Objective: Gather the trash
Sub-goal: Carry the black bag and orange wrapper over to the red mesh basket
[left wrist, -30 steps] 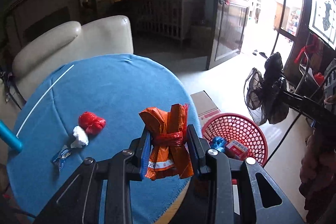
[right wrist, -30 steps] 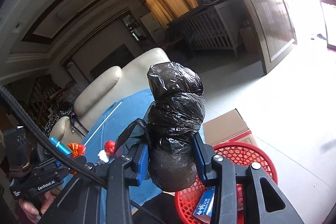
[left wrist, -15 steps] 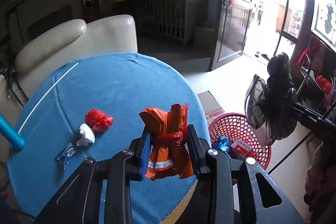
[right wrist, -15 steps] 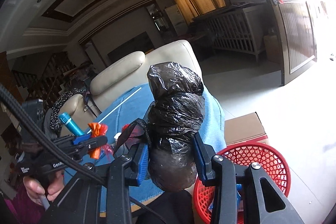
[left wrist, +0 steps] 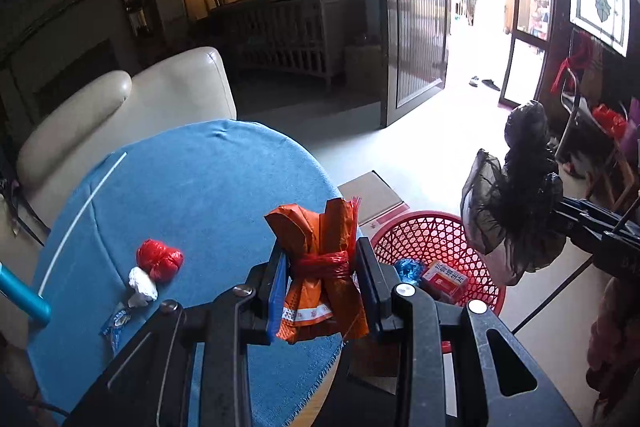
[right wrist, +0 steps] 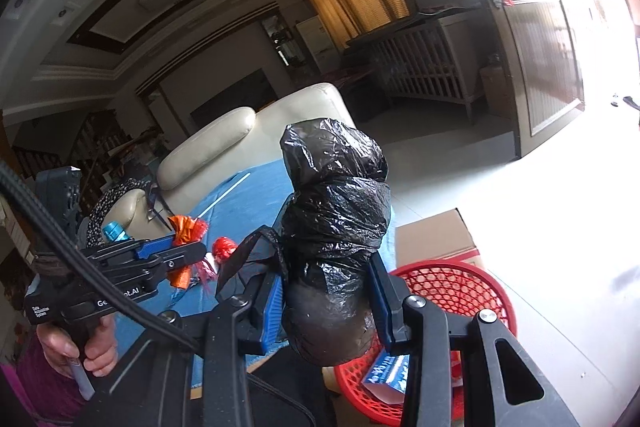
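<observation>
My left gripper (left wrist: pixel 322 277) is shut on an orange plastic bundle (left wrist: pixel 320 263) tied with red string, held over the near edge of the round blue-clothed table (left wrist: pixel 192 195). My right gripper (right wrist: pixel 326 291) is shut on a knotted black plastic bag (right wrist: pixel 334 223), and the bag (left wrist: pixel 516 195) also shows at the right of the left wrist view. A red mesh basket (left wrist: pixel 432 239) stands on the floor beside the table, with a blue wrapper (left wrist: pixel 408 269) and a red box (left wrist: pixel 446 281) inside. On the cloth lie a red wad (left wrist: pixel 160 259), a white wad (left wrist: pixel 142 285) and a blue wrapper (left wrist: pixel 116 321).
A cardboard box (left wrist: pixel 374 193) lies on the floor behind the basket. A cream sofa (left wrist: pixel 120 107) stands past the table. A white straw (left wrist: pixel 80 215) rests on the cloth and a blue tube (left wrist: pixel 22 297) pokes in at the left. A hand (right wrist: pixel 80 347) holds the left gripper's handle.
Both grippers have shifted sideways, so the basket and the black bag sit closer to the middle of the left wrist view. Each grip has stayed the same.
</observation>
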